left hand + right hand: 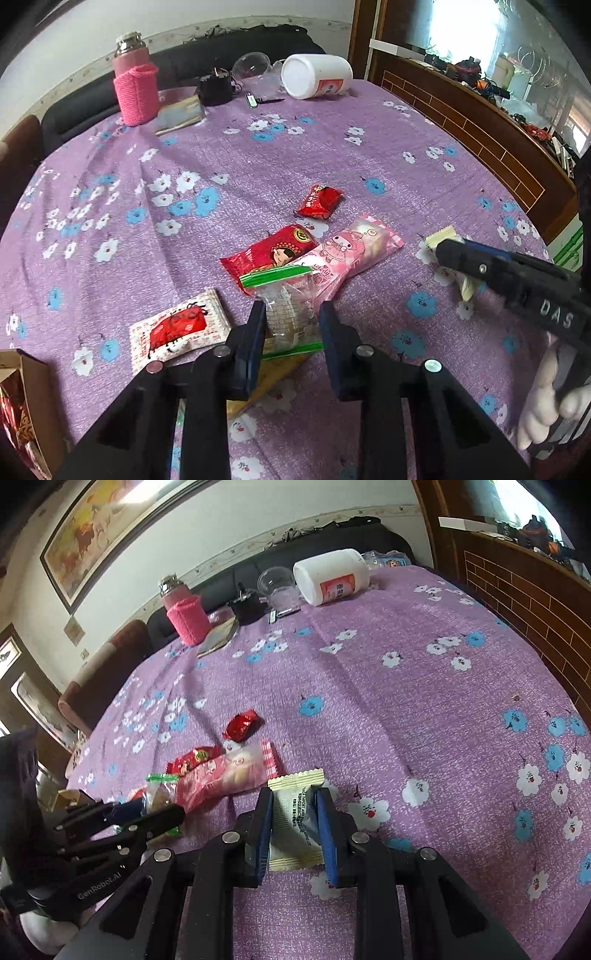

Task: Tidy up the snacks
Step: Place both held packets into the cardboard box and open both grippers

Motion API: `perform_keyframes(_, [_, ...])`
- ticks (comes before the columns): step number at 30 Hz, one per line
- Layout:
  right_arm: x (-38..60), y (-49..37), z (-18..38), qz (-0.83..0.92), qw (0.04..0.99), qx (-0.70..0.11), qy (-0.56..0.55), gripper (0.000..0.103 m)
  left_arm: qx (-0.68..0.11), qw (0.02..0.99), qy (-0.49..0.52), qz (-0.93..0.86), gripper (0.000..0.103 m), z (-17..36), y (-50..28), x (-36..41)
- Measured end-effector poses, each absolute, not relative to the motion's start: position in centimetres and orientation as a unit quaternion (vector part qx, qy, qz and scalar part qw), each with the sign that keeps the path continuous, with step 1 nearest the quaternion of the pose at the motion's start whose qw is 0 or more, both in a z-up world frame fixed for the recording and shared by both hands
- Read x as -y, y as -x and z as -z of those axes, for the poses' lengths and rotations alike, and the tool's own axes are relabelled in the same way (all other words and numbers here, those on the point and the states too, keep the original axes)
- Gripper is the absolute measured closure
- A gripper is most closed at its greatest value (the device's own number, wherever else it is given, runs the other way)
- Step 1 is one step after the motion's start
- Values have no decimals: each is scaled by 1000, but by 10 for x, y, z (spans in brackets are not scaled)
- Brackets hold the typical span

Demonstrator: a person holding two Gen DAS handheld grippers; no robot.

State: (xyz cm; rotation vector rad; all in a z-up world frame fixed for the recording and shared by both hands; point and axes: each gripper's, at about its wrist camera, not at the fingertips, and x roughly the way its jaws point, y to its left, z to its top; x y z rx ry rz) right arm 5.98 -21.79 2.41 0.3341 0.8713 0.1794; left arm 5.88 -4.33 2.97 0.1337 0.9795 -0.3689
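My left gripper (pixel 291 314) is shut on a clear snack bag with green seals (pixel 286 306), held over the purple flowered tablecloth (pixel 221 166). My right gripper (pixel 294 801) is shut on a pale cream snack packet (pixel 295 819); it shows at the right of the left wrist view (pixel 448 254). On the cloth lie a pink cartoon packet (pixel 351 254), a long red packet (pixel 269 253), a small red packet (pixel 319 201), a white-and-red packet (pixel 179 330) and a yellow packet (pixel 266 384) under the left jaws.
A cardboard box (pixel 33 402) holding red wrappers sits at the lower left. At the far edge stand a pink bottle (pixel 135 83), a black device (pixel 216 86), a clear bowl (pixel 253 64) and a tipped white jar (pixel 317 75). A wooden counter (pixel 480 125) runs along the right.
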Motion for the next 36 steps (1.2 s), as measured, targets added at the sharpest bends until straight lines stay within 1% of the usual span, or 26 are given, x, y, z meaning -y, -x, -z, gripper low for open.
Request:
perform_keyframes(4, [222, -57, -26, -97, 889, -410, -180, 78, -442, 878, -35, 180, 75, -50, -42, 29])
perform_keyframes(9, [227, -51, -32, -130, 885, -388, -223, 78, -411, 891, 27, 190, 75, -82, 5, -18])
perform_keyframes(13, [220, -45, -37, -135, 891, -373, -220, 78, -397, 903, 55, 151, 75, -88, 49, -74])
perform_keyframes(18, [205, -38, -29, -125, 889, -387, -209, 78, -400, 906, 112, 81, 75, -88, 95, -173])
perform_keyframes(22, [187, -26, -30, -128, 884, -399, -206, 78, -398, 906, 144, 24, 75, -87, 113, -243])
perform_keyframes(26, [125, -6, -53, -184, 878, -402, -182, 78, -410, 901, 139, 2, 75, -82, 111, -281])
perform_keyframes(31, [12, 9, -81, -273, 863, -409, -118, 77, -435, 889, 145, -12, 75, -64, 92, -306])
perform_keyframes(36, [-84, 19, -78, -332, 836, -432, -67, 77, -456, 876, 153, -23, 74, -44, 81, -321])
